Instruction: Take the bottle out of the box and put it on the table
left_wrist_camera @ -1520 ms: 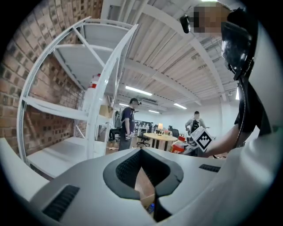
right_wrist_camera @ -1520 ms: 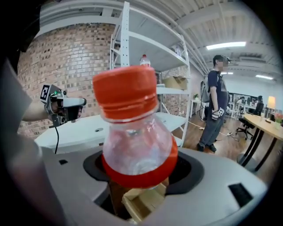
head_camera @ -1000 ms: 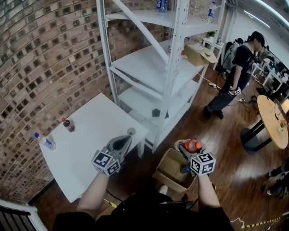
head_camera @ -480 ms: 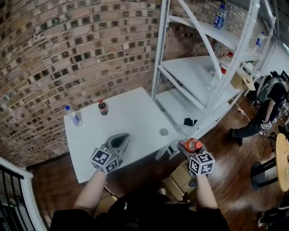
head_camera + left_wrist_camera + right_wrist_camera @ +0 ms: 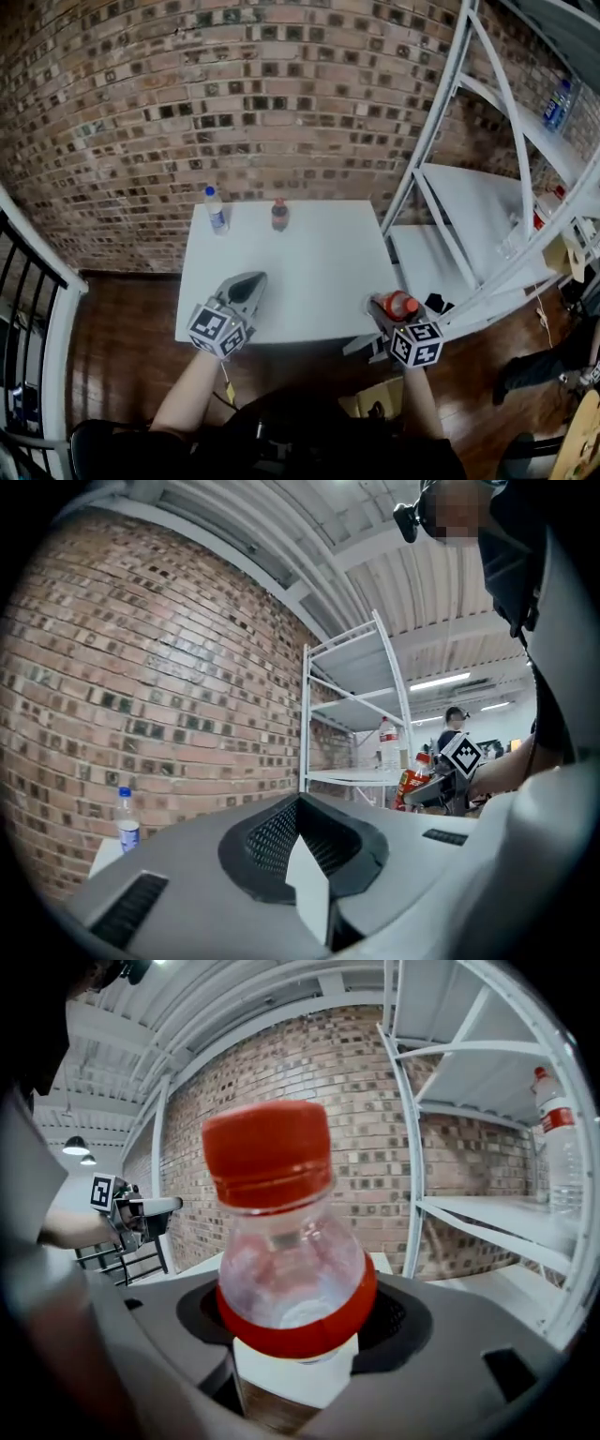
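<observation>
The right gripper [image 5: 386, 307] pinches a bottle [image 5: 400, 304] with an orange-red cap and matching label band, its jaws clamped on the body below the clear shoulder, so that the cap stands upright above them. The bottle is held in the air just off the near right corner of the white table [image 5: 309, 281], not resting on it. The cardboard box [image 5: 375, 405] lies on the wooden floor below and behind that gripper, partly hidden by the person's arm. The left gripper [image 5: 249, 280] hangs over the table's near left edge with its jaws pressed together and nothing between them. Ahead of both grippers, at the far side of the table, stand a blue-capped water bottle [image 5: 217, 210] and, just to its right, a dark drink bottle [image 5: 278, 214] with a red cap, the two apart from each other. A brick wall [image 5: 234, 94] rises behind the table, and a white shelf rack [image 5: 487, 206] stands to the right of the right gripper.
</observation>
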`<action>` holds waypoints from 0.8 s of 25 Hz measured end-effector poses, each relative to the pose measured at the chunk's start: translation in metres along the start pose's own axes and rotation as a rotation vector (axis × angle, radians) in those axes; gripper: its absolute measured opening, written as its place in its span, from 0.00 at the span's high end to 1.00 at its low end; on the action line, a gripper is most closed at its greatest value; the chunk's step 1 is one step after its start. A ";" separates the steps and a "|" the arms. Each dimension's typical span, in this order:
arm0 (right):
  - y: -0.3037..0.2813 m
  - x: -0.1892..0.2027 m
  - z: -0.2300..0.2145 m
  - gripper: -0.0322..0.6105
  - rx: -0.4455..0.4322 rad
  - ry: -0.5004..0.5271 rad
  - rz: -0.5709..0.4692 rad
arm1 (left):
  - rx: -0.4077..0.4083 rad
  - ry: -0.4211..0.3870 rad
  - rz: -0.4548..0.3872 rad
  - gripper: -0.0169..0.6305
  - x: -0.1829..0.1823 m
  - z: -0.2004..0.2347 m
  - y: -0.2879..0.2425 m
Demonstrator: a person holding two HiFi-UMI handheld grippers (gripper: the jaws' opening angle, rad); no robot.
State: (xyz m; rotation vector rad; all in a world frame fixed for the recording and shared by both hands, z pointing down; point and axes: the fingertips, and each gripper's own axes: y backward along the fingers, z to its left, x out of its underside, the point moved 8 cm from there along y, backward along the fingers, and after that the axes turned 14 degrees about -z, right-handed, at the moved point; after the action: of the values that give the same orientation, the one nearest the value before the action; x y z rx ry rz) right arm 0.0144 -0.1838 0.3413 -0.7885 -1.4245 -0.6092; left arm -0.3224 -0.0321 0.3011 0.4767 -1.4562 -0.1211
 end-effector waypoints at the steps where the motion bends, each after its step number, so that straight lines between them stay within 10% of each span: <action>1: -0.009 -0.001 -0.001 0.44 -0.027 -0.001 0.001 | -0.030 -0.010 -0.001 0.97 -0.002 0.002 0.005; 12: -0.084 0.001 0.015 0.44 -0.275 0.033 0.057 | -0.294 -0.096 0.022 0.97 -0.022 0.004 0.054; 20: -0.111 0.004 0.033 0.44 -0.301 0.053 0.094 | -0.345 -0.083 0.015 0.97 -0.022 0.023 0.075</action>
State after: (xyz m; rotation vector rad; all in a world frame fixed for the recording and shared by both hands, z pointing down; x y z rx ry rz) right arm -0.0918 -0.2261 0.3565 -1.0627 -1.2554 -0.7768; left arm -0.3632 0.0376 0.3105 0.1810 -1.4824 -0.3772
